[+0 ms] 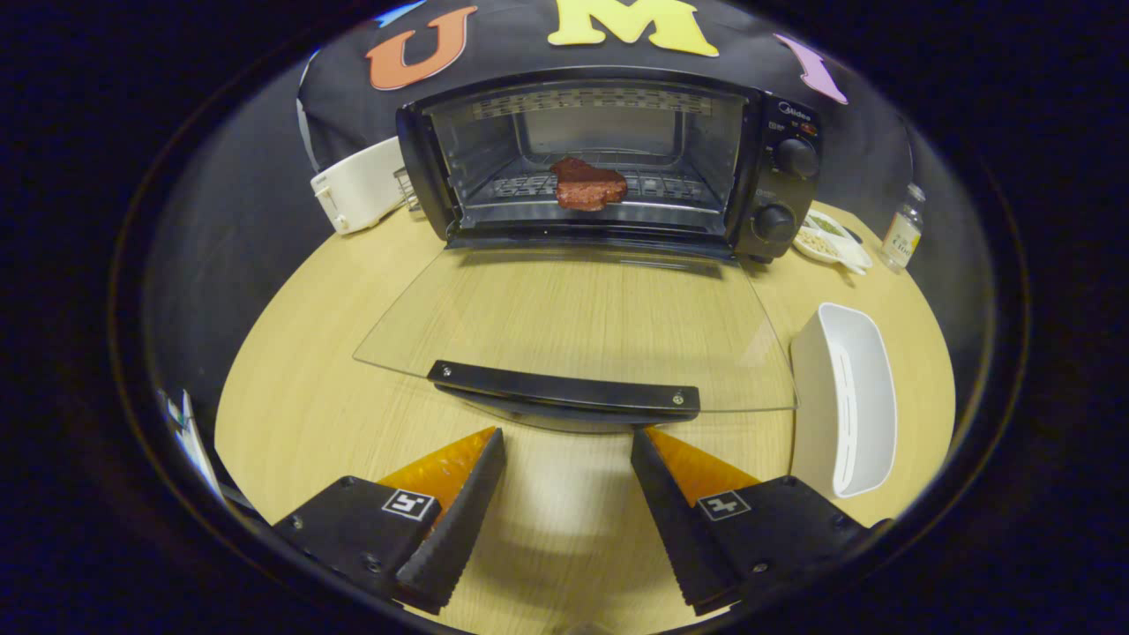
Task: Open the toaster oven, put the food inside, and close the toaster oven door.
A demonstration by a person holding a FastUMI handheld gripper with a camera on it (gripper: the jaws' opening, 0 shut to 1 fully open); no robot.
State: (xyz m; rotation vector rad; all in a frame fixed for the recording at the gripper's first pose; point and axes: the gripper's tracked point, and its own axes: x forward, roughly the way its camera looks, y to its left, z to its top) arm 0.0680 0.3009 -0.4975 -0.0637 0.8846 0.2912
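Observation:
The black toaster oven [776,176] stands at the far side of the round wooden table [300,388]. Its glass door [573,317] lies folded down flat toward me, with the dark handle [564,388] on its near edge. A reddish-brown piece of food [588,183] rests on the wire rack inside the oven. My gripper [567,441] is open, with nothing between its fingers. The fingertips sit just short of the door handle, one on each side of its middle.
A white oblong tray [847,397] lies right of the door. A small white dish [829,240] and a glass bottle [904,231] stand right of the oven. A white appliance [357,185] sits to the oven's left.

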